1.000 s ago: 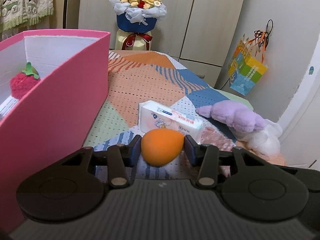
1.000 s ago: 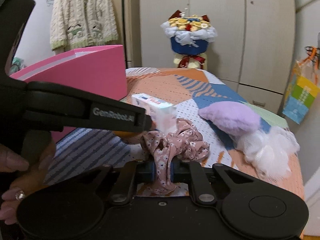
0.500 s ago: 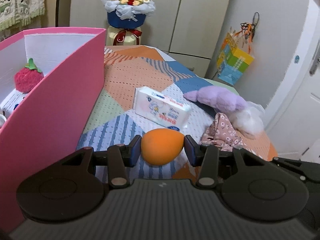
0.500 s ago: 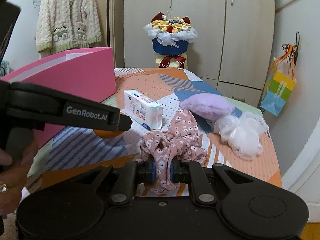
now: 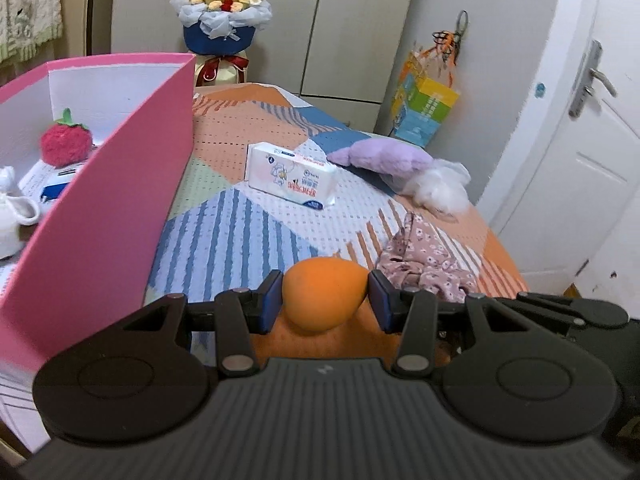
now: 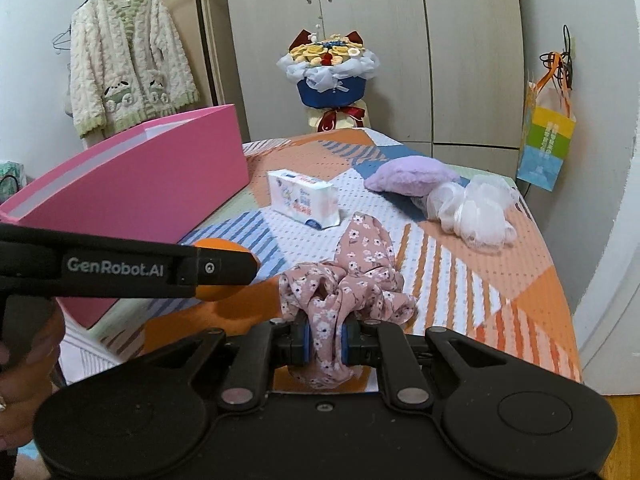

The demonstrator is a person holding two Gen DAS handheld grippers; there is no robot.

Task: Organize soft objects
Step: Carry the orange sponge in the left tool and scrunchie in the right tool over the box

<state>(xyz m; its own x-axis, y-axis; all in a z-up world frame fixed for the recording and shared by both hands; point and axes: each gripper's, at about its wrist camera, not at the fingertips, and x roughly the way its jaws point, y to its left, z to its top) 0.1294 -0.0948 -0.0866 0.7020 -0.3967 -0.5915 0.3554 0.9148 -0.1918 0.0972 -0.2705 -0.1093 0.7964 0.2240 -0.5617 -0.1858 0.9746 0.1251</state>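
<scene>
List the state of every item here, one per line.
Left tool: shut on orange sponge.
Right tool: shut on floral scrunchie.
Pink box: open, strawberry toy inside.
Tissue pack: sealed, lying on bed.
Wardrobe doors: closed.

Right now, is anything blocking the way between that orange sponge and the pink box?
Only the box's own near wall. The left hand-held gripper holds the orange sponge beside the pink box, below its rim, so it probably has to be lifted over the wall. Nothing else visible stands between them.
</scene>
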